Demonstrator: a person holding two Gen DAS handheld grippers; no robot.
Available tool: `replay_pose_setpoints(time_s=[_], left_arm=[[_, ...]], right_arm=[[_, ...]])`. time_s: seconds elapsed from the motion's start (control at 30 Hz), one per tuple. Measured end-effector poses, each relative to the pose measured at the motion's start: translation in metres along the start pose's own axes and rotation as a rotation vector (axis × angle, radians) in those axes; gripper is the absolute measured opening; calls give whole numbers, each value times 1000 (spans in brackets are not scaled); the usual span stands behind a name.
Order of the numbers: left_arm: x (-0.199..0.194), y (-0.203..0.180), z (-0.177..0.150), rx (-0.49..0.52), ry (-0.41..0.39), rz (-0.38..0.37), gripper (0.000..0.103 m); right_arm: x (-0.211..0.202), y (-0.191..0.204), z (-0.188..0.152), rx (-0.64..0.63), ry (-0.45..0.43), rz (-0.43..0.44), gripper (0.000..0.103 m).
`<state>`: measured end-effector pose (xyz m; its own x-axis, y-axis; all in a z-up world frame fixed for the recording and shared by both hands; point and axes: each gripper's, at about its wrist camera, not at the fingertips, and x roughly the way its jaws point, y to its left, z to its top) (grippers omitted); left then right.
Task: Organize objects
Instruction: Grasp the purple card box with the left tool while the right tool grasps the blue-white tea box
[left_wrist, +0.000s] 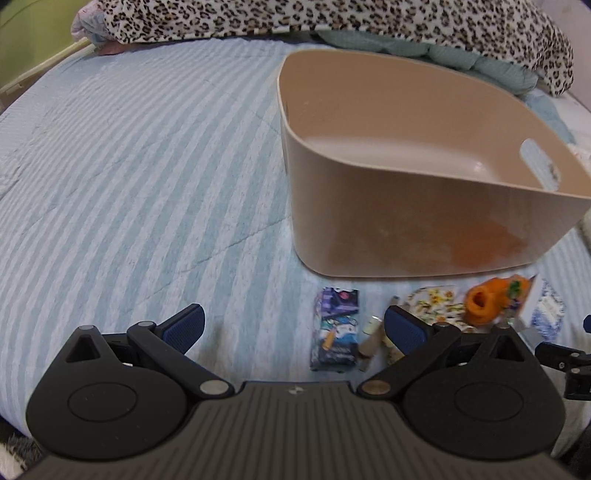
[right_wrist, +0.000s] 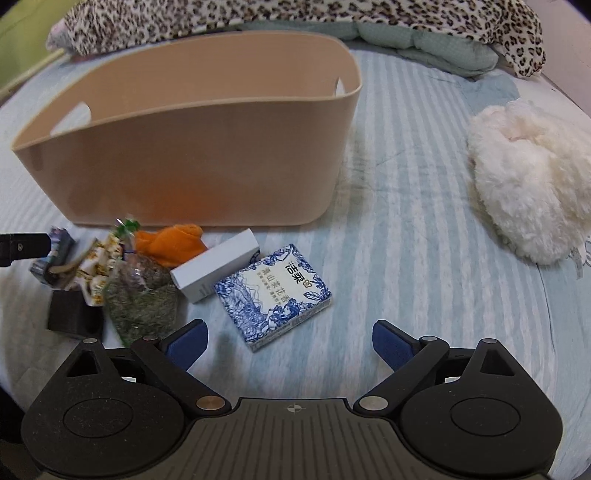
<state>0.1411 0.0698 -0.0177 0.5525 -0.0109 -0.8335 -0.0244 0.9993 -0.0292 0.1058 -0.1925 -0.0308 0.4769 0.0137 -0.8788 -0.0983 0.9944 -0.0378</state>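
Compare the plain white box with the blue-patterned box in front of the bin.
The white box is plain, long and narrow; the blue-patterned box is squarer and wider, covered in blue floral print with lettering. The white box lies closer to the bin, beside the orange cloth; the patterned one lies nearer the right gripper. Both lie flat on the striped bedspread, outside the bin.

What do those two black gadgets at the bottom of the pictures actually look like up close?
Both look alike. The left tool and the right tool each have a grey ribbed body with a small crosshair mark, two round black discs, black link arms on silver pivot pins, and two fingers faced with dark blue textured pads. No cables or sleeves show.
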Motion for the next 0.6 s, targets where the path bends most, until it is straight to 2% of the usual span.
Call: replay_pose_setpoints(time_s=[0.07, 0.17, 0.33, 0.4, 0.47, 0.5, 0.53, 0.57, 0.6], left_arm=[[8, 1, 1, 8, 11, 10, 99], [19, 6, 3, 2, 45, 5, 86], [26, 16, 1, -33, 73, -32, 77], [25, 16, 0, -11, 71, -27, 69], [21, 18, -1, 2, 64, -34, 52], [19, 18, -2, 3, 61, -43, 46], [17, 19, -2, 5, 59, -53, 33], [14, 19, -4, 4, 58, -63, 25], [12, 20, -4, 3, 57, -67, 25]], right_arm=[[7, 0, 3, 5, 18, 3, 97], [21, -3, 7, 15, 52, -1, 93], [33, 2, 14, 8, 70, -13, 91], [34, 6, 16, 6, 61, -8, 85], [32, 11, 19, 2, 52, -1, 70], [31, 13, 19, 1, 51, 4, 69], [30, 16, 19, -3, 49, -3, 68], [28, 18, 17, -10, 44, -9, 67], [27, 19, 16, -13, 38, -11, 66]])
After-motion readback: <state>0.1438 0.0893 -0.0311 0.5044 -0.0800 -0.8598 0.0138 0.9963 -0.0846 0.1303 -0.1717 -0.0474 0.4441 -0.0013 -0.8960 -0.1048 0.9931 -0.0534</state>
